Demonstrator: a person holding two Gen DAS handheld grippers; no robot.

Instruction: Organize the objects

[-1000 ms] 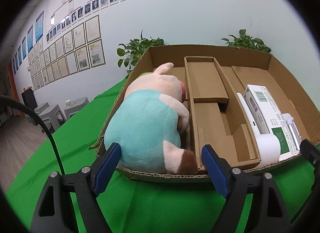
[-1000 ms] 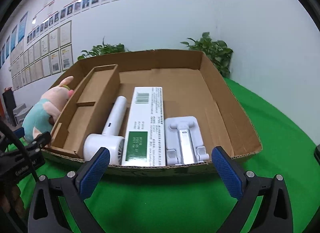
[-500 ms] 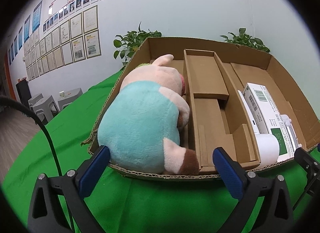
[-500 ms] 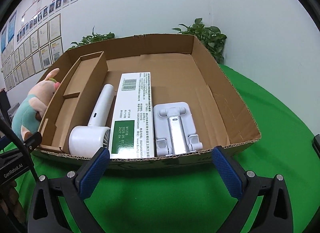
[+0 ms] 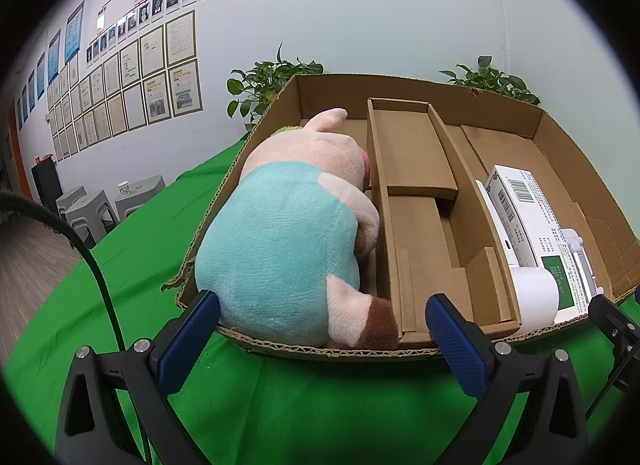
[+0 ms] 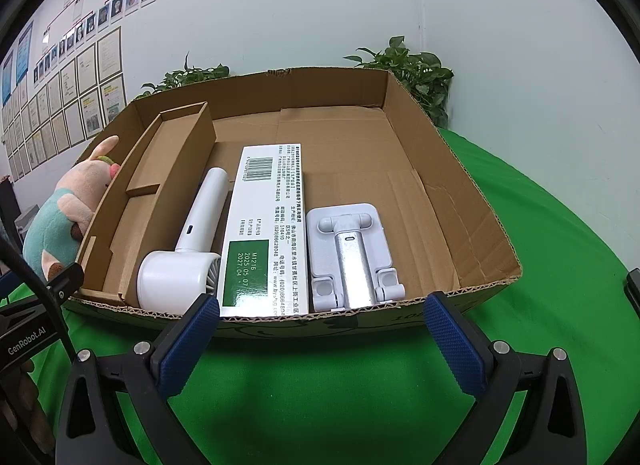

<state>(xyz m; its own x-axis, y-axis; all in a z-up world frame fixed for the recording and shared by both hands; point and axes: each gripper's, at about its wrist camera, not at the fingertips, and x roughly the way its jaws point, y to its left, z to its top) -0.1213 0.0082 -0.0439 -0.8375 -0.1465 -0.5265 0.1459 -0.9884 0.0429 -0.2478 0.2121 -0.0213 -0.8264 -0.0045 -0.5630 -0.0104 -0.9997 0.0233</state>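
Left gripper jaws wide, empty, before plush pig in box; right gripper jaws wide, empty.

Teal-and-pink plush pig, brown cardboard box, green tablecloth.

Both views are bright and evenly lit from overhead, with soft, short shadows. A ceiling light glares off the wall at the top of the left view. Fisheye distortion bends the cardboard box and the wall frames, and black vignetting fills every corner. The centre is sharp; the floor at the left edge smears.
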